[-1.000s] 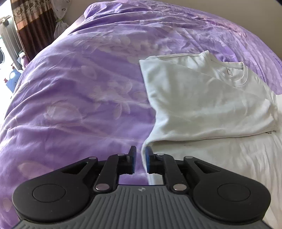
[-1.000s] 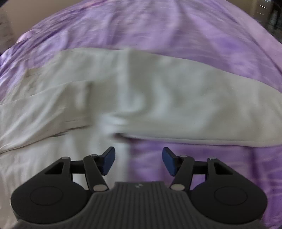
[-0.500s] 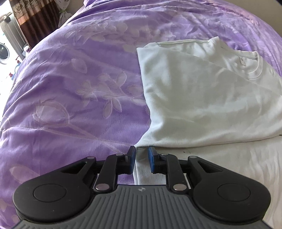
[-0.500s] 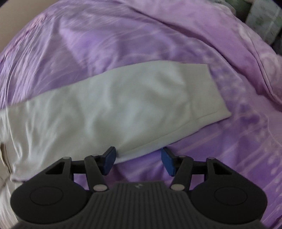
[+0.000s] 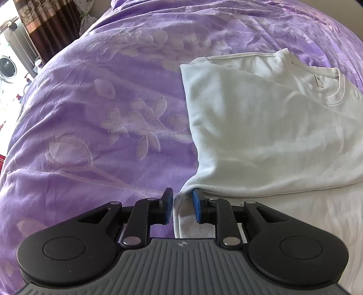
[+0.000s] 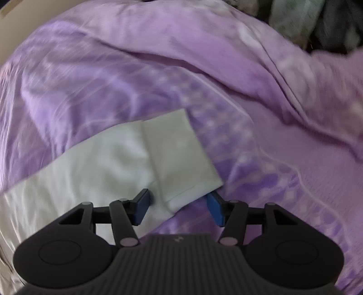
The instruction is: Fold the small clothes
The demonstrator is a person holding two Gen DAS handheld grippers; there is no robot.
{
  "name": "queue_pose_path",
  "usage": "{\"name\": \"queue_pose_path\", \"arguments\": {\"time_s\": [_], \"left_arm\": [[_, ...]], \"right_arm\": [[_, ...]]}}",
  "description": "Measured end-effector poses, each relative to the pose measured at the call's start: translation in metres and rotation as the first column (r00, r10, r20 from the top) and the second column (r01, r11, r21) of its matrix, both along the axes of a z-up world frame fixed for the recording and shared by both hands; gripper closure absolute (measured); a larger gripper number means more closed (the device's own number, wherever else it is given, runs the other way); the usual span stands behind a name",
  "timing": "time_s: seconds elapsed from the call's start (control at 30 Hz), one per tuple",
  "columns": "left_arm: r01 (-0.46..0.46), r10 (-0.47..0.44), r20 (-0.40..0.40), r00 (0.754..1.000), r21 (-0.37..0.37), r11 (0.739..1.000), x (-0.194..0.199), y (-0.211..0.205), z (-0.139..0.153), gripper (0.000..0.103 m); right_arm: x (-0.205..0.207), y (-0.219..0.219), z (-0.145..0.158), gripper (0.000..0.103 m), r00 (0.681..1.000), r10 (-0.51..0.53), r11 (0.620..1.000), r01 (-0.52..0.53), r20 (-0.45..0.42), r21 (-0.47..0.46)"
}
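A white long-sleeved top [image 5: 267, 133] lies flat on a purple flowered bedspread [image 5: 102, 109], one side folded over its body, collar at the far right. My left gripper [image 5: 182, 207] sits low at the folded corner, jaws slightly apart with white fabric between them. In the right wrist view the other sleeve [image 6: 127, 163] lies stretched out, its cuff [image 6: 181, 154] just ahead of my right gripper [image 6: 179, 206]. The right jaws are wide open, either side of the cuff's near corner, not touching it.
The bedspread [image 6: 272, 127] is rumpled into ridges to the right of the sleeve. A brown curtain [image 5: 43, 29] and a washing machine [image 5: 8, 68] stand beyond the bed's left edge. Blurred clutter [image 6: 317, 20] lies past the far right.
My right gripper has swept rightwards along the sleeve to its cuff, staying open. My left gripper has moved in onto the folded corner and its jaws have opened a little.
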State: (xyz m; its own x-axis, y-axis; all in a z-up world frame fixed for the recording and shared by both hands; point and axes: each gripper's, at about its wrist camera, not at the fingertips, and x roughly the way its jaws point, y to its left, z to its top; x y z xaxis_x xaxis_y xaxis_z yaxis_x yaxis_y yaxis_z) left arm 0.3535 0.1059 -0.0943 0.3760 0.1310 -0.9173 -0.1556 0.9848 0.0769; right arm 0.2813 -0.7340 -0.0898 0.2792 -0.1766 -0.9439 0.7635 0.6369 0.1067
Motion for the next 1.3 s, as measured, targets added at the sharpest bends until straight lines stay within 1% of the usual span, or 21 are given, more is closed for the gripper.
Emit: {"name": "queue_pose_path", "arguments": {"time_s": [0.07,0.1,0.13,0.23,0.37,0.4,0.43,0.53,0.63,0.7,0.73,0.8,0.83,0.87,1.0,1.1,1.17,1.2,1.3], "left_arm": [[0.002,-0.002,-0.004,1.000,0.002,1.000,-0.001,0.000,-0.001,0.078],[0.003,-0.003,-0.005,1.000,0.003,1.000,-0.002,0.000,0.000,0.078],[0.004,-0.004,-0.007,1.000,0.005,1.000,-0.002,0.000,0.000,0.078],[-0.006,0.006,-0.015,1.000,0.003,1.000,-0.002,0.001,0.002,0.078],[0.011,-0.011,-0.005,1.000,-0.007,1.000,-0.005,0.002,0.007,0.078],[0.015,-0.015,-0.007,1.000,-0.009,1.000,-0.006,0.003,0.009,0.078],[0.019,-0.019,-0.008,1.000,-0.007,1.000,-0.007,0.003,0.010,0.078],[0.031,-0.031,0.002,1.000,0.001,1.000,-0.011,0.006,0.017,0.078],[0.046,-0.045,0.037,0.998,-0.033,0.998,-0.020,0.009,0.028,0.078],[0.038,-0.033,0.064,0.997,-0.078,0.996,-0.028,0.013,0.036,0.078],[0.034,-0.027,0.075,0.997,-0.095,0.995,-0.031,0.015,0.040,0.078],[0.045,-0.030,0.107,0.994,-0.136,0.990,-0.041,0.018,0.048,0.078],[0.051,-0.033,0.119,0.992,-0.150,0.987,-0.044,0.019,0.052,0.078],[0.057,-0.036,0.131,0.991,-0.161,0.985,-0.048,0.020,0.054,0.078],[0.079,-0.045,0.167,0.985,-0.202,0.976,-0.056,0.025,0.063,0.078],[0.090,-0.045,0.185,0.982,-0.242,0.966,-0.059,0.029,0.065,0.078],[0.105,-0.057,0.190,0.980,-0.256,0.961,-0.059,0.030,0.063,0.078],[0.113,-0.063,0.197,0.978,-0.257,0.960,-0.059,0.031,0.062,0.078],[0.134,-0.079,0.209,0.975,-0.264,0.955,-0.058,0.031,0.057,0.078]], "right_arm": [[-0.005,-0.004,-0.007,0.060,0.999,-0.035,0.999,0.034,0.020,0.022],[-0.004,-0.002,-0.009,0.068,0.999,-0.031,0.999,0.031,0.022,0.015],[-0.002,0.002,-0.009,0.077,1.000,-0.019,1.000,0.019,0.019,0.003],[0.013,0.021,0.001,0.090,0.999,0.044,0.996,-0.046,-0.030,-0.074],[0.030,0.053,0.024,0.094,0.987,0.121,0.968,-0.140,-0.103,-0.207],[0.033,0.062,0.030,0.100,0.984,0.136,0.959,-0.161,-0.118,-0.235],[0.036,0.071,0.037,0.100,0.980,0.157,0.949,-0.184,-0.120,-0.256],[0.046,0.108,0.068,0.100,0.969,0.236,0.923,-0.248,-0.076,-0.293],[0.064,0.160,0.097,0.100,0.941,0.338,0.890,-0.329,-0.028,-0.315],[0.077,0.205,0.117,0.100,0.906,0.423,0.861,-0.398,0.014,-0.317],[0.083,0.232,0.127,0.101,0.881,0.472,0.838,-0.439,0.028,-0.324],[0.096,0.292,0.143,0.101,0.814,0.578,0.777,-0.528,0.057,-0.342],[0.101,0.315,0.148,0.101,0.787,0.613,0.755,-0.557,0.071,-0.346],[0.106,0.344,0.155,0.101,0.753,0.651,0.731,-0.589,0.092,-0.344],[0.119,0.445,0.163,0.101,0.641,0.747,0.661,-0.684,0.176,-0.308],[0.129,0.513,0.152,0.101,0.568,0.792,0.611,-0.747,0.225,-0.263],[0.133,0.553,0.132,0.101,0.532,0.811,0.581,-0.781,0.243,-0.229],[0.134,0.571,0.119,0.101,0.520,0.817,0.570,-0.795,0.251,-0.208],[0.135,0.611,0.076,0.101,0.499,0.829,0.539,-0.833,0.252,-0.126]]}}
